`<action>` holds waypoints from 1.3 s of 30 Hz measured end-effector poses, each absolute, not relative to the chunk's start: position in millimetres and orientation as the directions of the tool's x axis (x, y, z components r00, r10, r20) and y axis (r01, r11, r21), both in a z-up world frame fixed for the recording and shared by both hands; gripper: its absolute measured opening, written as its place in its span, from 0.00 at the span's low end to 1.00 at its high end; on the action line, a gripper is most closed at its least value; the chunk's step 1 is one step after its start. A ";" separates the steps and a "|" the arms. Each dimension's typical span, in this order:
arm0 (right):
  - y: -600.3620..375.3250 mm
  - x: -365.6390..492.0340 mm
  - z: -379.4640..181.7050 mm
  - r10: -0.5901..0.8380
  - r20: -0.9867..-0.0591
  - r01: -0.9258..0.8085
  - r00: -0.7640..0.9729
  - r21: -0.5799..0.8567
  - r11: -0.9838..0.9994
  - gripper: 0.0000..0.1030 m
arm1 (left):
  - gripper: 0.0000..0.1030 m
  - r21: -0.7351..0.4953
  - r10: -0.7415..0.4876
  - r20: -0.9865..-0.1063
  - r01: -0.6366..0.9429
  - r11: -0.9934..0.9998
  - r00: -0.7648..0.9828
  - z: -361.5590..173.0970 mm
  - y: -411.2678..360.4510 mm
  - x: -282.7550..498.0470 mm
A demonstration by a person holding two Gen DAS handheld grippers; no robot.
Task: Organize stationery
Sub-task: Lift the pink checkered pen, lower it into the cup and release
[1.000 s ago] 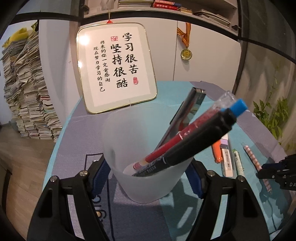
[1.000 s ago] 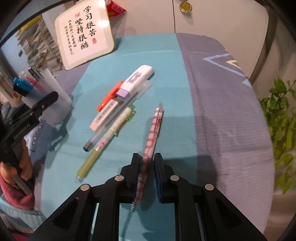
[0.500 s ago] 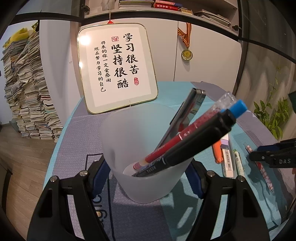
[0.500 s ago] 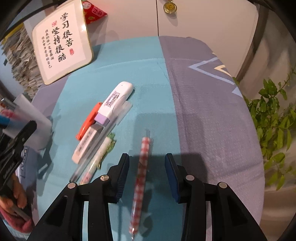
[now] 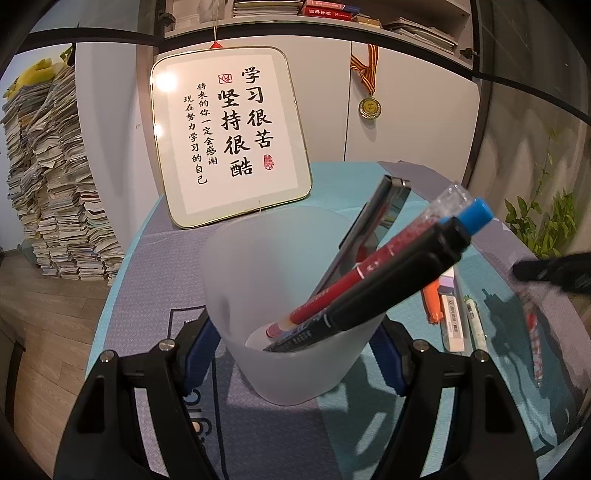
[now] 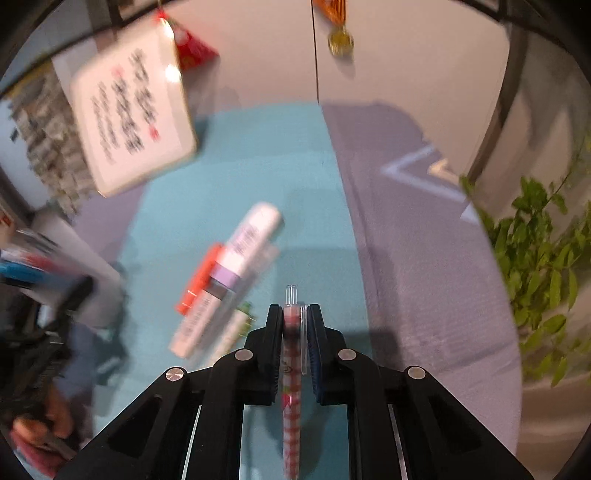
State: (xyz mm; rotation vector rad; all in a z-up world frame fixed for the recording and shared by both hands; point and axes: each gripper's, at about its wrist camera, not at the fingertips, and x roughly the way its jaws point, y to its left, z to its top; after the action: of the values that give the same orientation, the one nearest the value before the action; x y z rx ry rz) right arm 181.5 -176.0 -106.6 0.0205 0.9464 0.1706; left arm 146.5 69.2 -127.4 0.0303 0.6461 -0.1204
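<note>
Two tools were busy: your left tool (image 5: 295,354) clamped the frosted pen cup (image 5: 280,295) on the counter (image 6: 240,184); your right tool (image 6: 293,343), just closed, gripped the checked pen (image 6: 291,387). Next, likely tip-first into that cup.

Domestic study room. At upper centre of the left wrist view, framed calligraphy plaque (image 5: 229,136) propped against white cabinet doors (image 5: 406,110), medal (image 5: 369,106) hanging on a striped ribbon, books on shelf (image 5: 332,11) above. At left, tall stack of worn papers (image 5: 55,184) on wood floor; at right edge, potted plant (image 5: 546,225); table under teal-and-grey cloth (image 5: 155,266).
</note>
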 end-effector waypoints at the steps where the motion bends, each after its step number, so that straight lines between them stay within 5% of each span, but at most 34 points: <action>1: -174.8 175.7 -97.6 0.167 -0.788 -0.145 0.592 0.100 0.984 0.14 | 0.71 -0.009 -0.103 -0.602 0.121 0.993 0.792 -127.4 69.2 146.6; 10: -150.1 124.5 2.9 0.337 -0.551 -0.301 0.764 0.158 0.940 0.14 | 0.71 -0.009 -0.103 -0.602 0.122 0.992 0.792 -127.4 69.2 146.5; 22: -80.9 148.1 62.9 0.528 -0.377 -0.503 0.762 0.171 0.847 0.14 | 0.71 -0.009 -0.102 -0.602 0.122 0.993 0.792 -127.5 69.2 146.5; 39: -33.2 193.0 -5.8 0.591 -0.486 -0.571 0.644 0.209 0.794 0.14 | 0.71 -0.009 -0.103 -0.602 0.122 0.993 0.792 -127.5 69.3 146.5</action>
State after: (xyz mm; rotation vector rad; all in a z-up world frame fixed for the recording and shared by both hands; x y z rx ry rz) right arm 193.0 -33.2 -5.8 0.0383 0.5667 0.6614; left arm 146.5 69.3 -127.5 0.0305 0.6458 -0.1207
